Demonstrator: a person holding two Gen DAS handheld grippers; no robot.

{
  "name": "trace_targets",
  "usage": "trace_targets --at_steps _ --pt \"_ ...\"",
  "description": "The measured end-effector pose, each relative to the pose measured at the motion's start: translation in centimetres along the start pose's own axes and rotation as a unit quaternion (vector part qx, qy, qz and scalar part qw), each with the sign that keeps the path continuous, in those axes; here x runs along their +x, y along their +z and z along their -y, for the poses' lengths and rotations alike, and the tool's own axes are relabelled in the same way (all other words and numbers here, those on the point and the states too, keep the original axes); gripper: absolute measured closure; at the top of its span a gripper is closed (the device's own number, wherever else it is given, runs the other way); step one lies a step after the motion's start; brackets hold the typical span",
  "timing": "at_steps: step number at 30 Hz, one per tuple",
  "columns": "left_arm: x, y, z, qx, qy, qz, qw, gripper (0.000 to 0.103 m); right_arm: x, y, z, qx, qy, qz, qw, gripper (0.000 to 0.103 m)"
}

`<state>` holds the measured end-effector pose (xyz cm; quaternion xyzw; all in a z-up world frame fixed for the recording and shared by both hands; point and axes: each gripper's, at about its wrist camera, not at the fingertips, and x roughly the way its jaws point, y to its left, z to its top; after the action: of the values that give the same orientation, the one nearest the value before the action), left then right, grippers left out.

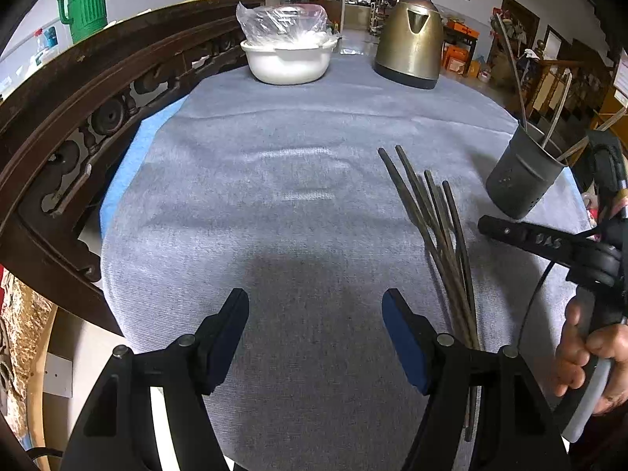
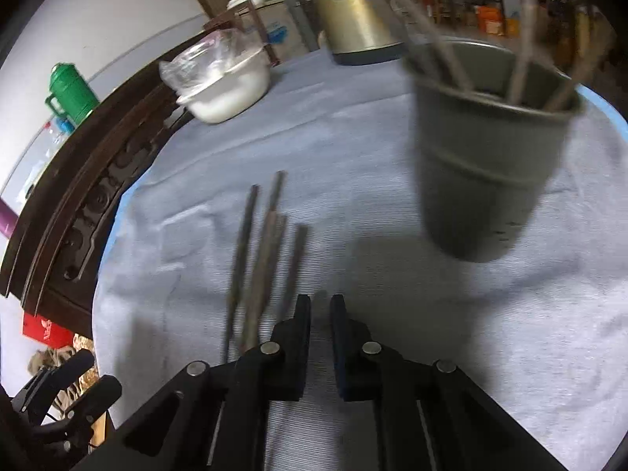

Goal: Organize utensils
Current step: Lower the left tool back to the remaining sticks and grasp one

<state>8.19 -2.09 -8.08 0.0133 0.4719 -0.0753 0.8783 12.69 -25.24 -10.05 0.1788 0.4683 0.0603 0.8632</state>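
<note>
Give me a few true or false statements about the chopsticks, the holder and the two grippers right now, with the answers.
1. The loose chopsticks lie flat on the cloth. True.
2. The holder is empty. False: several sticks stand in it.
3. The left hand-held gripper is open and holds nothing. True.
4. The right hand-held gripper is wide open. False: its fingers are nearly together.
5. The kettle lies on its side. False: it stands upright.

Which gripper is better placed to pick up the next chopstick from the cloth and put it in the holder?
Probably the right gripper: the loose chopsticks lie just beside its nearly closed fingers, and the grey utensil holder stands directly ahead. The left gripper is wide open over bare cloth, farther from the holder.
</note>
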Motion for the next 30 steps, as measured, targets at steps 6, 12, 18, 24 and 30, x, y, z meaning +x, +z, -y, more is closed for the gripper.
trace_targets --at_steps 6,12,18,24,30 --pt "0.1 0.1 0.6 0.005 -0.004 -0.002 1.0 0.032 -0.1 1.0 0.2 0.033 0.053 0.008 0.998 0.09" --pt "0.1 0.0 0.3 0.0 -0.002 -0.003 1.0 0.032 2.2 1.7 -0.8 0.042 0.052 -0.014 0.998 0.09" --pt "0.1 0.1 0.1 -0.001 0.001 -0.003 1.0 0.032 3.8 1.9 -1.5 0.041 0.039 -0.035 0.998 0.089" --pt "0.3 1.3 0.2 0.002 -0.025 -0.008 0.9997 0.032 2.9 1.7 -1.1 0.023 0.012 -0.033 0.999 0.095" --pt "1.6 5.1 2.4 0.028 -0.102 -0.023 0.9941 0.045 0.2 0.9 0.8 -0.004 -0.042 -0.015 0.999 0.096"
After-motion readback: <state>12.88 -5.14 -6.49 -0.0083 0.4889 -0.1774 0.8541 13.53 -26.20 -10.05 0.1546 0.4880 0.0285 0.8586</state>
